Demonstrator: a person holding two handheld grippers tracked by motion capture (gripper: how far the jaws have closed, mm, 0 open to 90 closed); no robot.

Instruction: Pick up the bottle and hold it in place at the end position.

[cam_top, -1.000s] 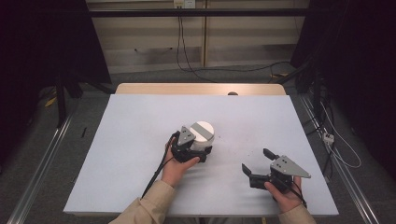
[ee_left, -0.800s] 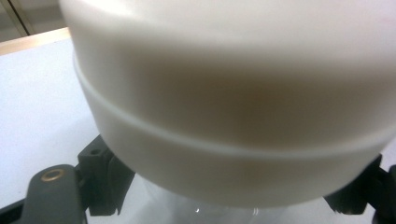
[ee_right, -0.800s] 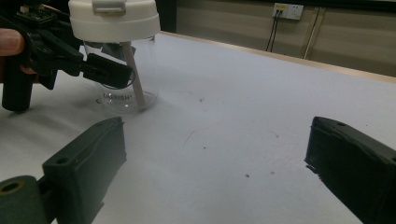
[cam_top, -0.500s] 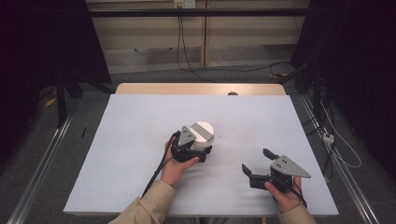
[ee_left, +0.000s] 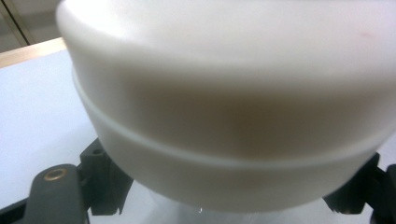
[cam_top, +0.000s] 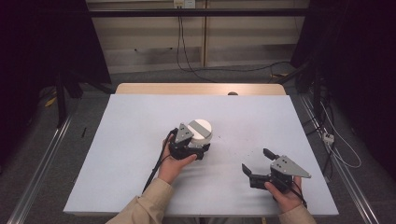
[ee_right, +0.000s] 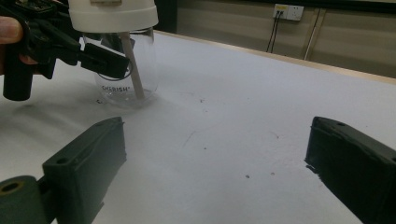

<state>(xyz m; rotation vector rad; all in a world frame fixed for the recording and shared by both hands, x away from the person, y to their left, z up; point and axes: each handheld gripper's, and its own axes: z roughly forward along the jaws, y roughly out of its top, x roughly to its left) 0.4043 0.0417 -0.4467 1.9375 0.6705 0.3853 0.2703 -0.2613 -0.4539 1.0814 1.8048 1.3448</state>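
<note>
"CHERISH" printed on clear jar (ee_right: 122, 70) wall, first letter partly hidden.

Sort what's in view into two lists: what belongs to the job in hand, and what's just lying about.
In the job:
- clear jar, clamped by the left gripper
- its white lid
- stick inside the jar
- right gripper, jaws apart, waiting nearby

Lying about:
- wall socket and its cables
- small dark specks on the table
</note>
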